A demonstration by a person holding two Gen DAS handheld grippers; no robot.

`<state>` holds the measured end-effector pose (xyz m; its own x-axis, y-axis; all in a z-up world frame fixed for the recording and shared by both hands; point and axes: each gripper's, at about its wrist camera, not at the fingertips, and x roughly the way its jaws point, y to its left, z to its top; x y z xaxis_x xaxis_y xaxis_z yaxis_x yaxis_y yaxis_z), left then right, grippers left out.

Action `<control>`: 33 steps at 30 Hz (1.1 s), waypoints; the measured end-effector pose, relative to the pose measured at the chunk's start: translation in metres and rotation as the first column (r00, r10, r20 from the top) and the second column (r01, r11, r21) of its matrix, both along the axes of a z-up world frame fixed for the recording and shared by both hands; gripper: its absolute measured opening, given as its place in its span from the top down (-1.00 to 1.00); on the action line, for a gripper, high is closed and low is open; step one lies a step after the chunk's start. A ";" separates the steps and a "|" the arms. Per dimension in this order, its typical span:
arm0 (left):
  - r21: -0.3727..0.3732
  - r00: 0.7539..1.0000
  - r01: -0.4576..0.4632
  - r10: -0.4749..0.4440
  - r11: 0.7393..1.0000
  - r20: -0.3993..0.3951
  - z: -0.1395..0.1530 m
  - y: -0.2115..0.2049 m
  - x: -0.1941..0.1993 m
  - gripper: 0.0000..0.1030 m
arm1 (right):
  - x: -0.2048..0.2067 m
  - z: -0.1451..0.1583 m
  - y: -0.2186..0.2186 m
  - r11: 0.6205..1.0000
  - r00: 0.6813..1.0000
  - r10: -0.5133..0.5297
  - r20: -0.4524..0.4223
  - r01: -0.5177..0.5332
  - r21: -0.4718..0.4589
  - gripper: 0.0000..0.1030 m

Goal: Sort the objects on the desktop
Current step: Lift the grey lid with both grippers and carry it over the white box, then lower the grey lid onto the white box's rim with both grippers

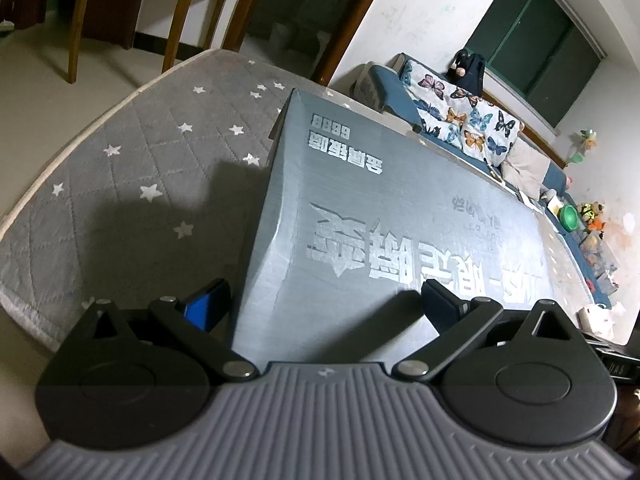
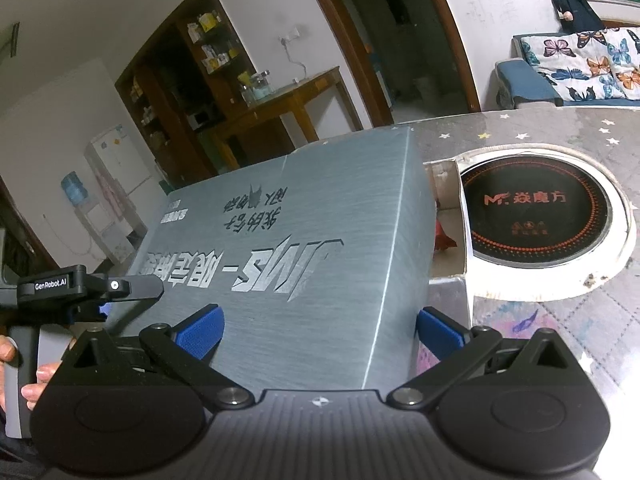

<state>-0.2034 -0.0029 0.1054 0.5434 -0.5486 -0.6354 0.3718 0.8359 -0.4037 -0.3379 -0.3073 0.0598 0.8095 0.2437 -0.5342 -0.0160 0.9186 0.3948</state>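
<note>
A large grey box lid [image 1: 400, 208] with silver lettering fills the left wrist view and lies askew over its cardboard base [image 2: 448, 280] in the right wrist view. Something red [image 2: 444, 236] shows inside the base. My left gripper [image 1: 326, 306] is open wide astride the lid's near corner, one finger beside the side face, the other over the top. My right gripper [image 2: 318, 334] is open just as wide around the lid [image 2: 304, 240] at its near end. Its blue pads [image 2: 200, 330] sit close to the lid's faces; whether they touch it is unclear.
The table carries a grey quilted cover with white stars [image 1: 132, 160]. A round black induction hob [image 2: 536, 216] is set into it beside the box. A hand [image 2: 36, 376] holds the left gripper's handle. A blue sofa with butterfly cushions [image 1: 472, 120] runs behind the table.
</note>
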 end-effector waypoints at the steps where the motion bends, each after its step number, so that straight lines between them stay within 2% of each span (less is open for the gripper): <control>1: -0.001 1.000 0.001 -0.001 1.000 -0.005 0.001 0.001 -0.003 -0.94 | -0.003 0.001 0.002 1.000 1.000 -0.001 -0.002 0.001 -0.002 -1.00; 16: 0.039 0.994 0.053 -0.049 0.998 -0.099 -0.004 0.028 -0.050 -0.94 | -0.054 -0.005 0.027 1.000 0.998 -0.008 -0.066 0.009 0.024 -1.00; 30: 0.040 0.965 0.085 -0.072 0.996 -0.254 -0.033 0.029 -0.041 -0.94 | -0.061 -0.035 0.024 0.997 0.983 -0.027 -0.183 0.039 0.065 -1.00; 33: 0.048 0.962 0.090 -0.075 0.995 -0.262 -0.036 0.028 -0.042 -0.94 | -0.061 -0.037 0.024 0.997 0.981 -0.021 -0.192 0.034 0.065 -1.00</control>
<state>-0.2458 0.0255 0.0689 0.3099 -0.5417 -0.7813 0.3294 0.8321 -0.4463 -0.3985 -0.2837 0.0230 0.7008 0.2637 -0.6629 0.0907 0.8887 0.4494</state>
